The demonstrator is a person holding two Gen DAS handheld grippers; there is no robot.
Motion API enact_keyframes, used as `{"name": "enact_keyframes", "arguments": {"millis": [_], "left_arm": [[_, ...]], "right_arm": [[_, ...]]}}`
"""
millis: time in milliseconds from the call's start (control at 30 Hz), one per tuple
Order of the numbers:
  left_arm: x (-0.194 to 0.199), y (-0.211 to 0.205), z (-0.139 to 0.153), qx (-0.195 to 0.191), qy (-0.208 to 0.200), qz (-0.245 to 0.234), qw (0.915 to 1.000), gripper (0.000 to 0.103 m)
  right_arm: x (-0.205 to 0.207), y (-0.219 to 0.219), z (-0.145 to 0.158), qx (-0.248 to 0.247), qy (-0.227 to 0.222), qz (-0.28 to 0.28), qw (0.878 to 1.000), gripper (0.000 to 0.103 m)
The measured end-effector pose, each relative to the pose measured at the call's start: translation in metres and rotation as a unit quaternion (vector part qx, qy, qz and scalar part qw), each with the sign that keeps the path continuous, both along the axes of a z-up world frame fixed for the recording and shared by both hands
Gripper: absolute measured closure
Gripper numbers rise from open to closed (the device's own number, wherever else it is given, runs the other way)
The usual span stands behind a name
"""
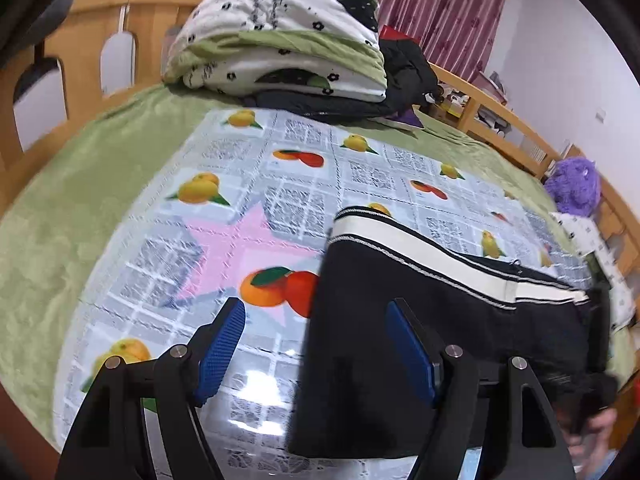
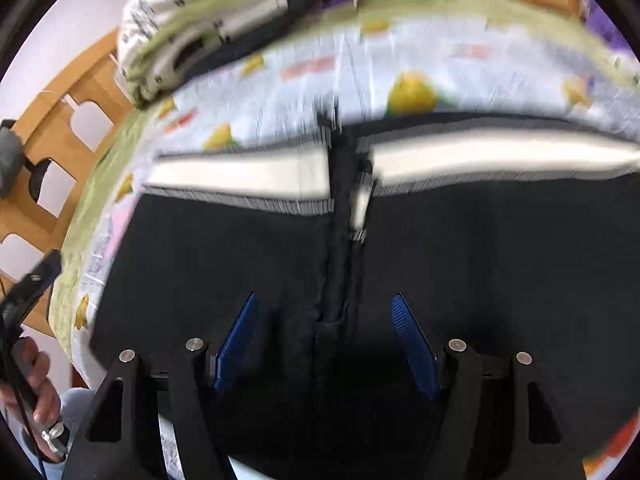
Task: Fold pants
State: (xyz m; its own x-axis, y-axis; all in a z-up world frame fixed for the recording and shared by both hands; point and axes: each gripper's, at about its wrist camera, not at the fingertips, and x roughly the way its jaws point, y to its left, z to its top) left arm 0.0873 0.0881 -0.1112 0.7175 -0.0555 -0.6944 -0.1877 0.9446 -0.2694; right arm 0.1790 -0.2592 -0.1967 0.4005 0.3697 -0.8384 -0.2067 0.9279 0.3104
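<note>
Black pants (image 1: 420,320) with a white side stripe (image 1: 400,240) lie flat on a fruit-print plastic sheet (image 1: 248,184) on the bed. My left gripper (image 1: 312,312) is open and empty, straddling the pants' left edge, its right finger over the black cloth. In the blurred right wrist view the pants (image 2: 240,264) fill the middle, with the white stripe (image 2: 248,176) along the far edge. My right gripper (image 2: 324,308) is open and empty above the pants' dark centre fold. The right gripper (image 1: 596,332) also shows in the left wrist view, at the pants' right end.
A folded floral quilt (image 1: 288,36) and dark clothes (image 1: 404,76) are piled at the head of the bed. A wooden bed rail (image 1: 516,124) runs along the right. A purple plush toy (image 1: 572,184) sits at the far right. A green blanket (image 1: 64,208) lies under the sheet.
</note>
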Motion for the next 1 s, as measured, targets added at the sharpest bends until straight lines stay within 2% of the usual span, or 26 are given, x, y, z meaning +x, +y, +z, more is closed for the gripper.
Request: {"name": "enact_keyframes", "arguments": {"millis": [67, 133, 167, 200, 300, 367, 400, 467, 567, 633, 667, 700, 767, 833, 867, 933, 1000], "left_arm": [[0.002, 0.003, -0.003, -0.018, 0.004, -0.007, 0.9998, 0.032], [0.003, 0.004, -0.005, -0.024, 0.007, -0.011, 0.9996, 0.032], [0.003, 0.003, -0.006, -0.025, 0.008, -0.012, 0.9996, 0.032], [0.003, 0.003, -0.007, -0.026, 0.009, -0.012, 0.9995, 0.032], [0.005, 0.002, -0.01, -0.026, 0.016, -0.015, 0.9994, 0.032], [0.004, 0.001, -0.011, -0.026, 0.018, -0.018, 0.9993, 0.032], [0.004, 0.0, -0.011, -0.028, 0.017, -0.021, 0.9992, 0.032], [0.003, -0.001, -0.011, -0.036, 0.015, -0.029, 0.9988, 0.032], [0.003, -0.006, -0.011, -0.035, 0.015, -0.041, 0.9985, 0.032], [0.002, -0.01, -0.011, -0.03, 0.016, -0.045, 0.9984, 0.032], [0.002, -0.012, -0.011, -0.03, 0.016, -0.048, 0.9982, 0.032], [0.001, -0.012, -0.011, -0.03, 0.016, -0.05, 0.9981, 0.032], [0.0, -0.014, -0.012, -0.032, 0.017, -0.051, 0.998, 0.032], [0.001, -0.015, -0.016, -0.036, 0.025, -0.051, 0.9977, 0.032], [0.002, -0.016, -0.018, -0.036, 0.03, -0.051, 0.9976, 0.032], [0.002, -0.02, -0.02, -0.029, 0.035, -0.053, 0.9976, 0.033], [-0.001, -0.026, -0.017, -0.01, 0.029, -0.054, 0.9981, 0.033]], "right_arm": [[-0.001, 0.014, 0.0, -0.011, -0.027, 0.016, 0.999, 0.036], [0.002, 0.031, 0.001, -0.042, -0.039, 0.03, 0.998, 0.046], [0.003, 0.032, 0.001, -0.05, -0.044, 0.028, 0.997, 0.066], [0.005, 0.027, 0.002, -0.036, -0.041, 0.028, 0.998, 0.079], [0.005, -0.007, 0.02, 0.054, -0.043, -0.003, 0.998, 0.09], [0.0, -0.025, 0.042, 0.074, -0.077, -0.014, 0.994, 0.093], [-0.003, -0.031, 0.055, 0.064, -0.1, -0.019, 0.993, 0.093], [-0.002, -0.039, 0.064, 0.037, -0.113, -0.026, 0.993, 0.093], [0.008, -0.043, 0.037, 0.027, -0.064, -0.03, 0.997, 0.091], [0.013, -0.039, 0.008, -0.001, -0.029, -0.04, 0.999, 0.082], [0.013, -0.036, -0.004, -0.01, -0.019, -0.04, 0.999, 0.074], [0.01, -0.037, -0.002, -0.01, -0.032, -0.043, 0.999, 0.074], [0.003, -0.038, 0.008, -0.02, -0.029, -0.048, 0.998, 0.068], [-0.009, -0.043, 0.025, -0.017, -0.036, -0.045, 0.998, 0.068], [-0.016, -0.046, 0.035, -0.019, -0.047, -0.047, 0.998, 0.066], [-0.034, -0.053, 0.056, -0.039, -0.08, -0.062, 0.994, 0.053], [-0.054, -0.063, 0.072, -0.056, -0.116, -0.066, 0.99, 0.049]]}}
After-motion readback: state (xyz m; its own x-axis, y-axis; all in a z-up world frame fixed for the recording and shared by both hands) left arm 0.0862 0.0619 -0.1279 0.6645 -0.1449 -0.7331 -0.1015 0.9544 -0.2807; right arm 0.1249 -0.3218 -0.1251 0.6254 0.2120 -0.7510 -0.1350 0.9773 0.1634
